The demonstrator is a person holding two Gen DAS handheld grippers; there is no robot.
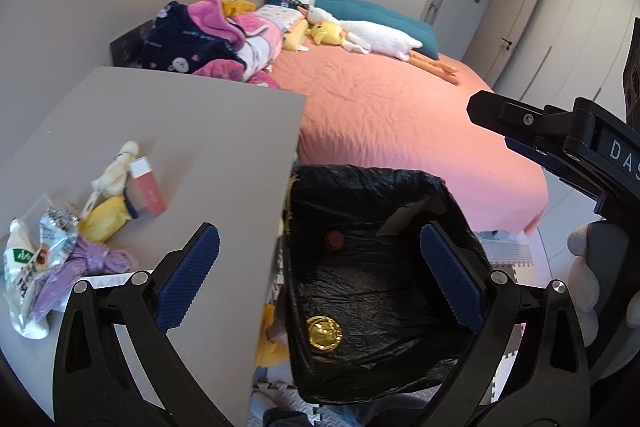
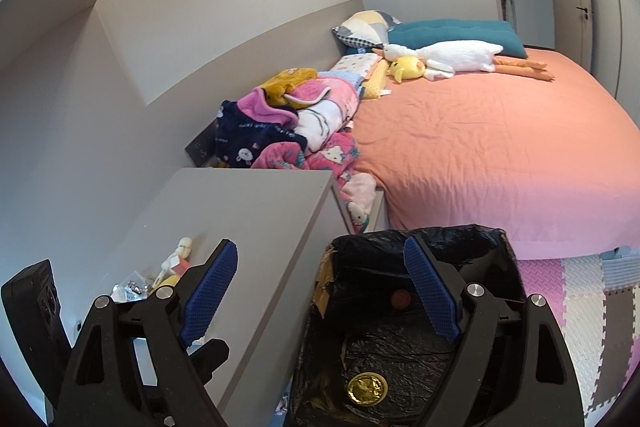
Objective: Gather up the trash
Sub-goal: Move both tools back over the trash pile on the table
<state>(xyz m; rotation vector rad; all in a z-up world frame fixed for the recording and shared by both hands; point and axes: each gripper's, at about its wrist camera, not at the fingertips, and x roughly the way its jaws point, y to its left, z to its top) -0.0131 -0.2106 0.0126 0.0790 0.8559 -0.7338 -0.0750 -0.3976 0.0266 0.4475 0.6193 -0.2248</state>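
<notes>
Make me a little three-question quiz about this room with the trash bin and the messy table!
1. True or false: the bin has a black bag in it.
2. What lies at the bottom of the bin? A) a gold round thing B) a green bottle C) a red sock
3. Fill in: the wrappers still wait on the grey ____.

Key:
1. True.
2. A. A small brown disc shows higher up in the bag too.
3. Table. The left gripper and the right gripper are both open and hold nothing.
</notes>
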